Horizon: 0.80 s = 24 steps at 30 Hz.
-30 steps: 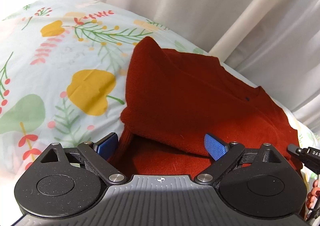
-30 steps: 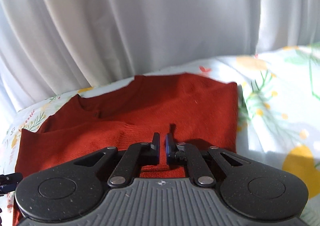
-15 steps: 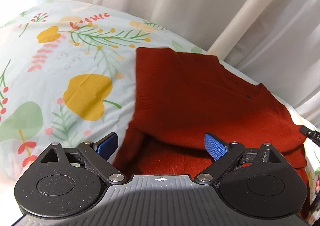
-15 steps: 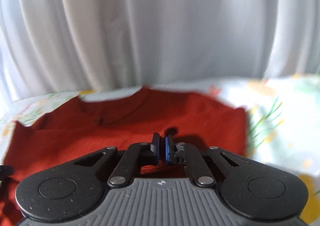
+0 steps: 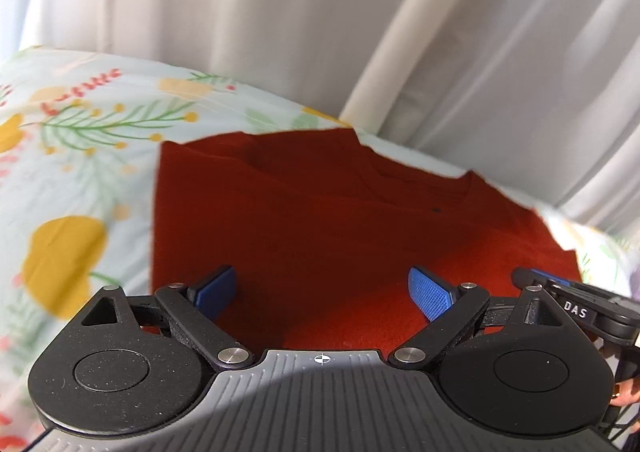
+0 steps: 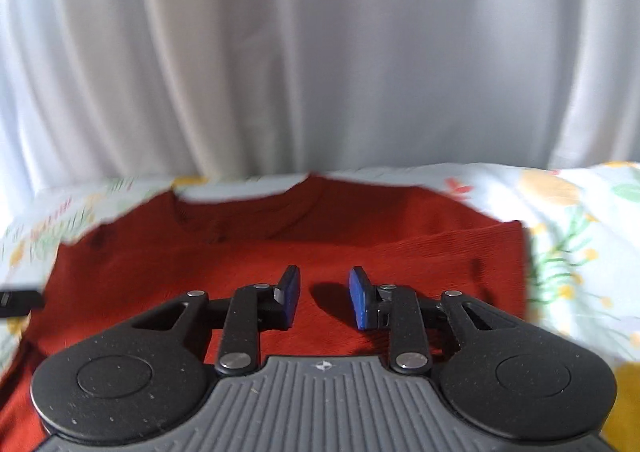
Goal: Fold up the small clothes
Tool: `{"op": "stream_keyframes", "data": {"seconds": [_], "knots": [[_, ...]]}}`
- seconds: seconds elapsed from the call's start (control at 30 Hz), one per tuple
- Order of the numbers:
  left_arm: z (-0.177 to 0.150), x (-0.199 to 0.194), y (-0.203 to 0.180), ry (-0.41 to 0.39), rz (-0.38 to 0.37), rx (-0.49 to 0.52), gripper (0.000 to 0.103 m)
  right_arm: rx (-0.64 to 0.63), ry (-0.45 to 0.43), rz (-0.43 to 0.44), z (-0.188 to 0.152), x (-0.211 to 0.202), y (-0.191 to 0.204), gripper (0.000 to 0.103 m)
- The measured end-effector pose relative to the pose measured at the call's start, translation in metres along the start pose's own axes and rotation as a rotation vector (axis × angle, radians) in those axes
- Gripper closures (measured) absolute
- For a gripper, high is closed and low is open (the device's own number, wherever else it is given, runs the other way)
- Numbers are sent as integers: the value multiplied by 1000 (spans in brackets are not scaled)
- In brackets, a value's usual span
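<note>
A rust-red knit sweater (image 5: 320, 212) lies flat on the floral bedsheet (image 5: 80, 140), its neckline toward the curtain. It also shows in the right wrist view (image 6: 240, 252), with a folded-over edge across its right side. My left gripper (image 5: 322, 292) is open and empty just above the sweater's near part. My right gripper (image 6: 323, 298) is open and empty, with its blue pads apart over the sweater. The right gripper's body (image 5: 580, 308) shows at the right edge of the left wrist view.
White curtains (image 6: 320, 52) hang close behind the bed's far edge. The floral sheet (image 6: 580, 232) extends to the right of the sweater and to its left in the left wrist view.
My right gripper has opened and let go of the sweater fold. The raised left part of the sweater has dropped flat. Both cameras have tilted up toward the curtain.
</note>
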<state>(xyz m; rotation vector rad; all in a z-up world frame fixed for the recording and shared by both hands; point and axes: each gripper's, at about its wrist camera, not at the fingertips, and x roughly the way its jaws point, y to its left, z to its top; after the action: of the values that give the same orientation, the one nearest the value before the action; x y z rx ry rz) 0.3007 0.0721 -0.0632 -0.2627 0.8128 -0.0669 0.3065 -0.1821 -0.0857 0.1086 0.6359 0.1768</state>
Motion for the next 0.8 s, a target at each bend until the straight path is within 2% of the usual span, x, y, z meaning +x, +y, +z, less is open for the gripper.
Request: {"op": "stream_keyframes", "data": {"seconds": [0.07,0.17,0.23,0.4,0.47,0.57,0.67,0.8], "knots": [[1,11,-5,-11,41,43,9,-47,50,-17,-4,17,9,82],[10,29,-5,-10,116,69,9,-103,26,-92,1,26,14,86],[15,35,-3,-26,105,66,8,-98,20,-121,7,37,10,86],[16,36,-7,-7,107,93,8,-149,13,-147,10,44,14,86],[10,31,-5,3,78,72,7,-137,32,-138,10,36,15,86],[1,25,-3,-1,65,79,7,-99,35,-77,-4,9,10,86],[-3,27,-10,-3,91,133,6,-110,34,-77,-23,-7,5,85],[-6,28,-14,-2,103,165,5,-96,29,-95,-26,-12,6,85]]}}
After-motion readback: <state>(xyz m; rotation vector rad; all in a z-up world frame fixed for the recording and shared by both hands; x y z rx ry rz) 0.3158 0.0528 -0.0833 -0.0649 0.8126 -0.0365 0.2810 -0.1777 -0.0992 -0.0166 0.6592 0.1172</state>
